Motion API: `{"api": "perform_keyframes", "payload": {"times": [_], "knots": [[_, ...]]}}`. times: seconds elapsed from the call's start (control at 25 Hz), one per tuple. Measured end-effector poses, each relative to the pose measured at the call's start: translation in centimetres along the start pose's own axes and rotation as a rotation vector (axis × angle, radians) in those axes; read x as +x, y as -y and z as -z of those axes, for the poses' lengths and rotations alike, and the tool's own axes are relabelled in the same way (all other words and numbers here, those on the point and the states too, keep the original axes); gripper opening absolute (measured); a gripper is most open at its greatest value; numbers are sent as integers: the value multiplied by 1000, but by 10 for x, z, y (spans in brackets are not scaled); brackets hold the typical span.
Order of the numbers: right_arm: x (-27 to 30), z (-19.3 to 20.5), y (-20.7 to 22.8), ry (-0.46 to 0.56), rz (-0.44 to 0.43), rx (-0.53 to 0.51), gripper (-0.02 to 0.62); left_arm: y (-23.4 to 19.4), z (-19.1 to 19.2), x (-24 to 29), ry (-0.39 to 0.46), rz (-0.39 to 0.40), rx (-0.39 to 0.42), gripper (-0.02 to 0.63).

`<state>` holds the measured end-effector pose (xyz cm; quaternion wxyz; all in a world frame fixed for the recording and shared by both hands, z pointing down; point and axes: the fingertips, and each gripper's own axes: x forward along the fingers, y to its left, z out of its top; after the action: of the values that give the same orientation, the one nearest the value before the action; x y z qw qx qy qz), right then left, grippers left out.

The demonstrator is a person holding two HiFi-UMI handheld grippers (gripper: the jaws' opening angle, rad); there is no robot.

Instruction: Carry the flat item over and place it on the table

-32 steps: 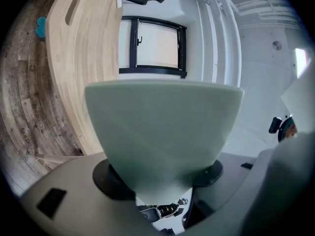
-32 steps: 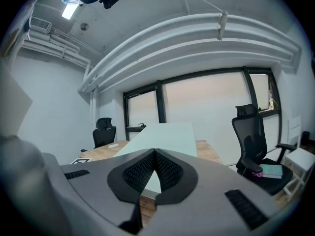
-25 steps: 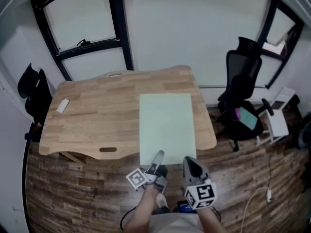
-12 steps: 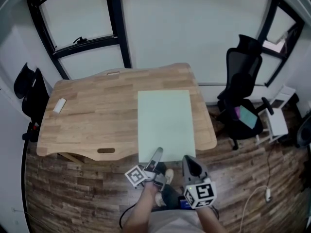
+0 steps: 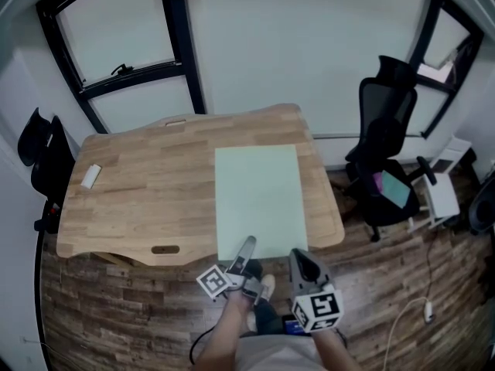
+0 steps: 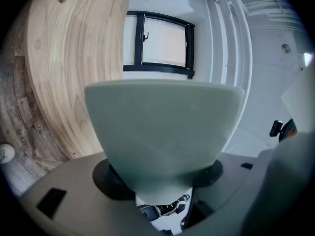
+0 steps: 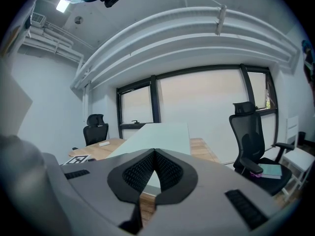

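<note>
Two black-framed windows [image 5: 116, 29] break the white wall [image 5: 309, 45] across the top of the frame, and dark wood-plank floor [image 5: 100, 308] fills the bottom. A pale wooden desk [image 5: 139, 199] sits centre-left. The light green flat sheet [image 5: 257, 195] stretches over the desk's right half, its near edge jutting past the front rim. A black office chair [image 5: 383, 161] stands at right, another chair [image 5: 46, 161] at far left. A small white object [image 5: 90, 176] lies on the desk's left end. The left claw [image 5: 247, 246] is clamped on the sheet's near edge. The right claw [image 5: 298, 260], just beside it, is closed and empty.
</note>
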<state>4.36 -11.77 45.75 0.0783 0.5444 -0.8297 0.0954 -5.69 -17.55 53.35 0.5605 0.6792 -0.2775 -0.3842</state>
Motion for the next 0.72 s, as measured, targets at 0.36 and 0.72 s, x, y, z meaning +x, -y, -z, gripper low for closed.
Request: {"api": "perform_keyframes", "payload": {"times": [0.36, 0.72], "knots": [[17, 9, 12, -16, -2, 13, -5, -10, -3, 10, -5, -13, 1, 281], [25, 26, 16, -49, -2, 20, -5, -29, -7, 5, 3, -49, -11, 281]]}}
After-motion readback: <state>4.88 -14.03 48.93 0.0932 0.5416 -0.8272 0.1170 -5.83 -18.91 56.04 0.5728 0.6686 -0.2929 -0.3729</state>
